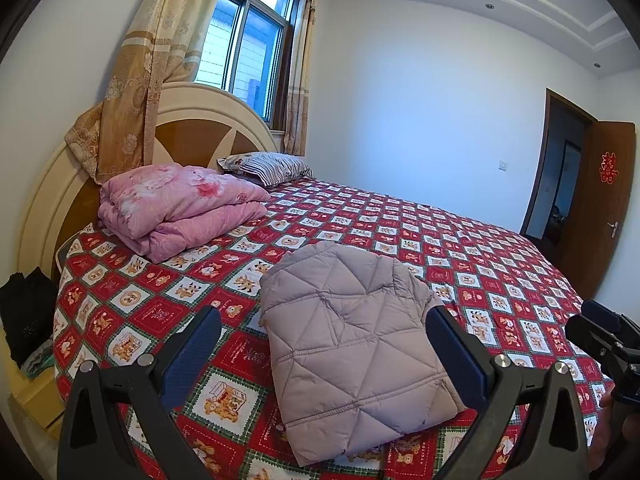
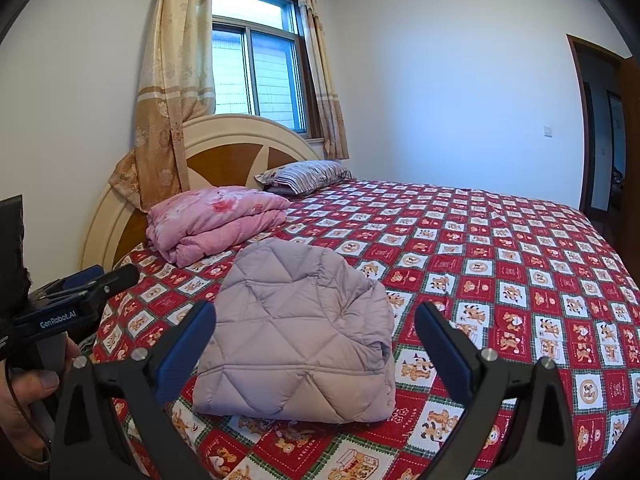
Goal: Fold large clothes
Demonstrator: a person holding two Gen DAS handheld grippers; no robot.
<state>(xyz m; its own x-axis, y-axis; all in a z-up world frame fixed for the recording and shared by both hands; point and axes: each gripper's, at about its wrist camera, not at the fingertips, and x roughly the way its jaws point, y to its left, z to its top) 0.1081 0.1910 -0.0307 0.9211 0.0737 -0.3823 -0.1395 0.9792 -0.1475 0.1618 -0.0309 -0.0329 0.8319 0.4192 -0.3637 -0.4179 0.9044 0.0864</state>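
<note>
Left wrist: jacket (image 1: 352,344) folded on bed (image 1: 500,264); left gripper (image 1: 324,344) agape, empty. Right gripper (image 2: 316,344) likewise.

The bed (image 1: 360,216) runs off the near edge in both views. The dark clothes (image 1: 24,312) at far left are too dim to identify.

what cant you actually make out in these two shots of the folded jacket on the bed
- Jacket front: both views show only its quilted outer side; zipper, sleeves and collar are tucked under the folds.
- Dark pile beside the bed: left wrist view, cut by the frame edge, too dim to identify.
- Room past the door: too small and dark.
- Near edge of the bedspread: covered by the open left claw and open right claw.
</note>
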